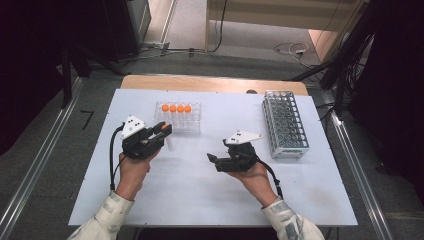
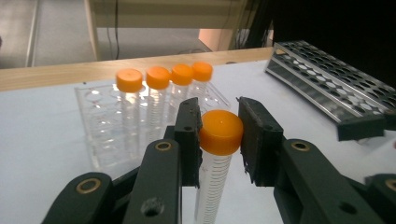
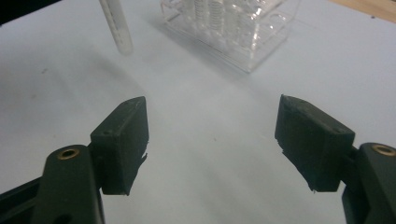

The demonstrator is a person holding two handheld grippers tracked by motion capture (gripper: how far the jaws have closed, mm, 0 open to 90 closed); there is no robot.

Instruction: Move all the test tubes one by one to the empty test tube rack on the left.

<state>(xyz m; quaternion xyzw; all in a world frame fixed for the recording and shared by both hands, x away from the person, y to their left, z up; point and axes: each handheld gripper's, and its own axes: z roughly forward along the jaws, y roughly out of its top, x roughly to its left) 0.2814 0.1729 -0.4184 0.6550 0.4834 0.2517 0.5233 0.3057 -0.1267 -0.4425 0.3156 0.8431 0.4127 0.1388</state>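
Left gripper [image 2: 218, 135] clamped on orange-capped tube [image 2: 219, 133], frame centre, before clear rack [image 2: 100, 135]. Right gripper [image 3: 212, 140] wide apart, empty, lower frame, above white table [image 3: 210, 196].

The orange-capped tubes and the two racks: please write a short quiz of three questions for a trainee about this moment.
1. True or false: the left gripper is shut on the cap of an orange-capped tube.
2. How many capped tubes stand in the clear rack?
3. Which is right about the right gripper? A) it holds a tube; B) its jaws are open with only the white table between them; C) it rests in the metal rack.

Key: 1 true. 2 four, in a row. 3 B.
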